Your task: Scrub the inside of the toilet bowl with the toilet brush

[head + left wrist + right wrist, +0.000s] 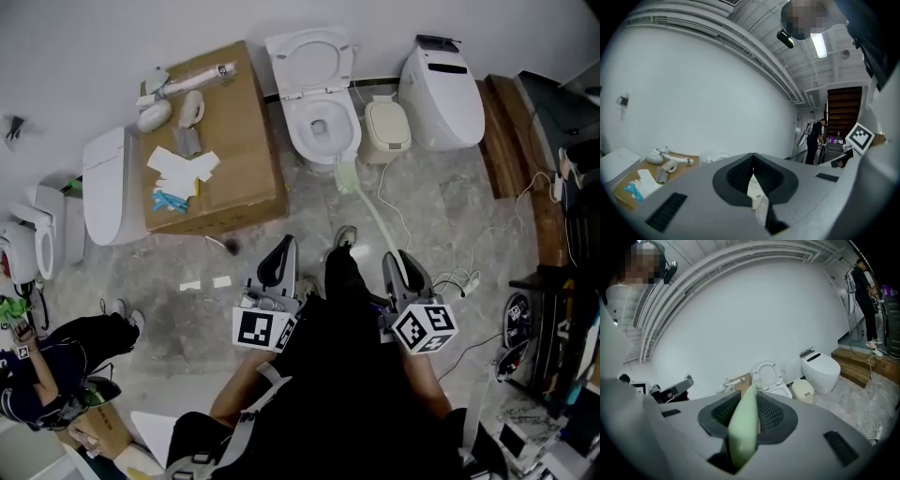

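Observation:
The white toilet [322,127] stands against the far wall with its lid and seat raised; it also shows in the right gripper view as the toilet [777,386]. My right gripper [395,260] is shut on the pale green handle of the toilet brush [373,212]. The brush head [346,175] hovers over the floor just in front of the bowl, outside it. In the right gripper view the brush handle [743,427] runs out between the jaws of the right gripper [749,401]. My left gripper [283,249] is shut and holds nothing; its pads meet in the left gripper view [753,161].
A cardboard box [234,159] with small items lies left of the toilet, beside another white toilet unit [106,186]. A beige bin [386,127] and a second toilet [442,91] stand to the right. Cables [464,277] trail on the floor. A person [56,361] crouches at lower left.

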`<state>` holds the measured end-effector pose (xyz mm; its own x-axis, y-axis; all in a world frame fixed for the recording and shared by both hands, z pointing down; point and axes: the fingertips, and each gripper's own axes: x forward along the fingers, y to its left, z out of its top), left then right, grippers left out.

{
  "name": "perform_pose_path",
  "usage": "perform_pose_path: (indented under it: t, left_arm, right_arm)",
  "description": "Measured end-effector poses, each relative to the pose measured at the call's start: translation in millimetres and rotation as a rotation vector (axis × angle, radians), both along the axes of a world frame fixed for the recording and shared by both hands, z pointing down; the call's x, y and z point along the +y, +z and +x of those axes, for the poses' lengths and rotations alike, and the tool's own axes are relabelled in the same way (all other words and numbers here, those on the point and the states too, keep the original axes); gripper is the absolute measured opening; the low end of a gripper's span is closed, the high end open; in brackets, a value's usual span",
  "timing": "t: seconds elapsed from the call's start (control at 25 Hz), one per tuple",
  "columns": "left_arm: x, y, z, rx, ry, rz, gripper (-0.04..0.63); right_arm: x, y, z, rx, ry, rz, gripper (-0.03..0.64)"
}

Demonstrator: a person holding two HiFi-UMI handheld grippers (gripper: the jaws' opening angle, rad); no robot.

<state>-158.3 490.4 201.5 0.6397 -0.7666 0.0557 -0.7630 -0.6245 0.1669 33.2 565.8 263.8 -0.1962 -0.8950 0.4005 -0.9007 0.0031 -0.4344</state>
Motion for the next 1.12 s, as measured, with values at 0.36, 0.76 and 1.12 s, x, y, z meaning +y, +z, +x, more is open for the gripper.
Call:
perform_pose_path:
  t: [0.36, 0.76, 1.12]
  left_arm:
    - [-104.1, -5.5, 30.9, -0.046, -0.054, 0.01, 0.009]
    - [-200.1, -24.1, 91.5, -0.104, -0.056, 0.042, 0.009]
    - [-275.9, 0.0, 94.8, -0.09, -0.064, -0.013, 0.009]
  right_arm:
    - [-117.6, 5.3, 36.6, -0.026, -0.039, 0.012, 0.112]
    - [-229.1, 16.5, 98.4, -0.068, -0.042, -0.002, 0.112]
    - [-315.9, 64.5, 96.3, -0.148, -0.023, -0.128, 0.112]
